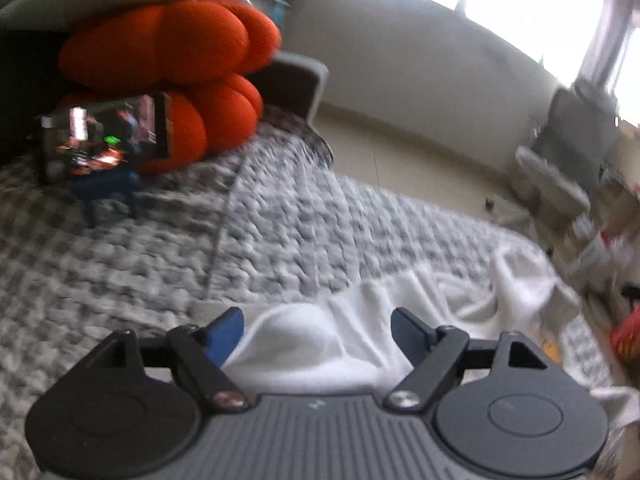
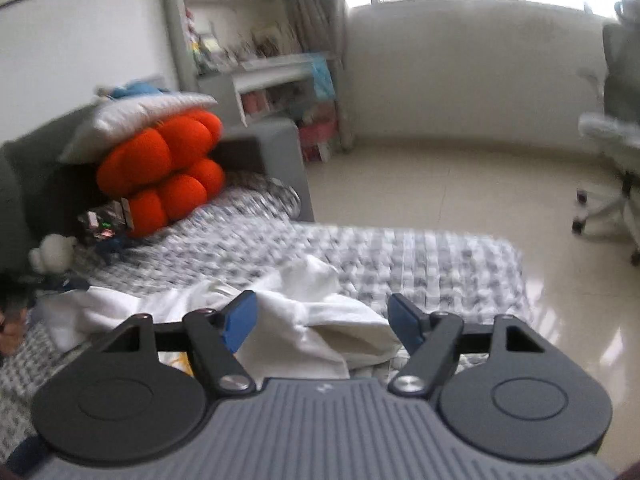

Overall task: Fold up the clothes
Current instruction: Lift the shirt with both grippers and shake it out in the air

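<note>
Grey-and-white checked bedspread (image 2: 400,256) carries a crumpled white cotton garment (image 2: 312,320), folding unfinished, left gripper (image 1: 318,334) and right gripper (image 2: 322,320) both spread, gripping nothing

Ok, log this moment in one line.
left tool: open | right tool: open | white garment: rumpled on checked bedcover, unheld

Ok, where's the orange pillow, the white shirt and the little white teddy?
orange pillow (image 2: 160,176): right wrist view, middle lobes.
white shirt (image 1: 320,344): left wrist view, bunched cloth.
little white teddy (image 2: 54,254): right wrist view, its body.
</note>
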Motion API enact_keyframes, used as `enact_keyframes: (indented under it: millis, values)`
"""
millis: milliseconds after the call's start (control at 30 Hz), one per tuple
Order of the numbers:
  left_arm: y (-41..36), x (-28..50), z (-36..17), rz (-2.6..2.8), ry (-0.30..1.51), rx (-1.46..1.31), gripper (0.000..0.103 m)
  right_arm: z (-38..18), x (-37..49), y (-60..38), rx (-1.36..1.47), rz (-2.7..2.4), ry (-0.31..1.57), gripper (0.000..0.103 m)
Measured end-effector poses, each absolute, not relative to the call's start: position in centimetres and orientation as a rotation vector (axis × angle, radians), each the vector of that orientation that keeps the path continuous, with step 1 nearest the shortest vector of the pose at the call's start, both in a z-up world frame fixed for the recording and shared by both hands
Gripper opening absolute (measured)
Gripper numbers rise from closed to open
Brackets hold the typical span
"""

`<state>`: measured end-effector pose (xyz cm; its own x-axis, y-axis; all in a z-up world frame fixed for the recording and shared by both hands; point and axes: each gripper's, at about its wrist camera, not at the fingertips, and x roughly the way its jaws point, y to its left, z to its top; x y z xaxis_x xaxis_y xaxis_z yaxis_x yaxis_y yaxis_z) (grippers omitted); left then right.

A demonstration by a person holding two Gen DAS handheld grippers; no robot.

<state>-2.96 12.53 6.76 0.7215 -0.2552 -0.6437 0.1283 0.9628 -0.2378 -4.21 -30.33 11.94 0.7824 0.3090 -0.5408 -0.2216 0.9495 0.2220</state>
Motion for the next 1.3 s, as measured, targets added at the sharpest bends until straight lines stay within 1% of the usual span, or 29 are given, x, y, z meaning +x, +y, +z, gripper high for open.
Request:
enact_keyframes:
  millis: [67, 133, 167, 200, 233, 267, 333, 367, 400, 433, 467, 500, 700, 833, 900, 1067, 1300]
  values:
    - [11.8, -2.0, 5.6, -0.182, 0.769, -0.162, 0.082, 9.9, -1.2, -30.6, 0.209, 0.262, 0.674, 0.075]
    - [11.4, -1.3, 4.4, -0.141, 0.798, -0.147, 0.080, 7.7, 1.5, -31.0, 0.266, 0.189, 0.757, 0.075]
    - [11.1, -1.2, 3.9, -0.126, 0.803, -0.136, 0.076, 6.6, 2.6, -31.0, 0.298, 0.158, 0.797, 0.073]
    - [10.9, -1.1, 3.6, -0.107, 0.807, -0.120, 0.067, 5.8, 3.2, -30.7, 0.326, 0.164, 0.821, 0.069]
    - [10.7, -1.0, 3.3, -0.087, 0.812, -0.104, 0.062, 5.0, 3.7, -30.4, 0.353, 0.173, 0.843, 0.059]
    - [10.4, -0.8, 2.9, -0.067, 0.816, -0.088, 0.050, 4.6, 3.8, -29.8, 0.347, 0.181, 0.851, 0.048]
    - [10.2, -0.7, 2.6, -0.041, 0.809, -0.066, 0.038, 4.6, 3.6, -27.9, 0.246, 0.153, 0.843, 0.032]
    - [10.4, -0.7, 2.8, -0.035, 0.803, -0.074, 0.026, 5.0, 3.2, -27.5, 0.222, 0.146, 0.828, 0.020]
    - [10.6, -0.7, 3.0, -0.030, 0.798, -0.082, 0.018, 5.4, 2.8, -27.2, 0.200, 0.140, 0.811, 0.016]
    - [10.8, -0.7, 3.2, -0.025, 0.792, -0.090, 0.015, 6.1, 2.2, -27.1, 0.191, 0.134, 0.784, 0.012]
    - [11.0, -0.8, 3.6, -0.023, 0.784, -0.104, 0.011, 7.1, 1.4, -27.1, 0.176, 0.127, 0.745, 0.011]
    - [11.2, -1.0, 3.9, -0.020, 0.772, -0.113, 0.009, 8.1, 0.7, -27.2, 0.161, 0.119, 0.705, 0.011]
    - [12.2, -3.3, 8.2, -0.009, 0.639, -0.188, 0.007, 15.9, -3.9, -27.6, 0.001, 0.046, 0.440, 0.010]
    - [13.2, -5.5, 12.3, 0.005, 0.514, -0.229, 0.007, 19.6, -7.5, -27.4, -0.125, -0.019, 0.283, 0.010]
    - [13.8, -6.6, 14.8, 0.004, 0.440, -0.245, 0.007, 21.0, -9.1, -27.1, -0.194, -0.058, 0.207, 0.010]
    - [15.0, -9.7, 21.9, -0.004, 0.239, -0.269, 0.007, 24.0, -12.6, -26.9, -0.249, -0.103, 0.043, 0.010]
    - [15.8, -16.2, 33.0, -0.037, -0.118, -0.264, 0.007, 29.5, -19.1, -26.9, -0.269, -0.152, -0.258, 0.010]
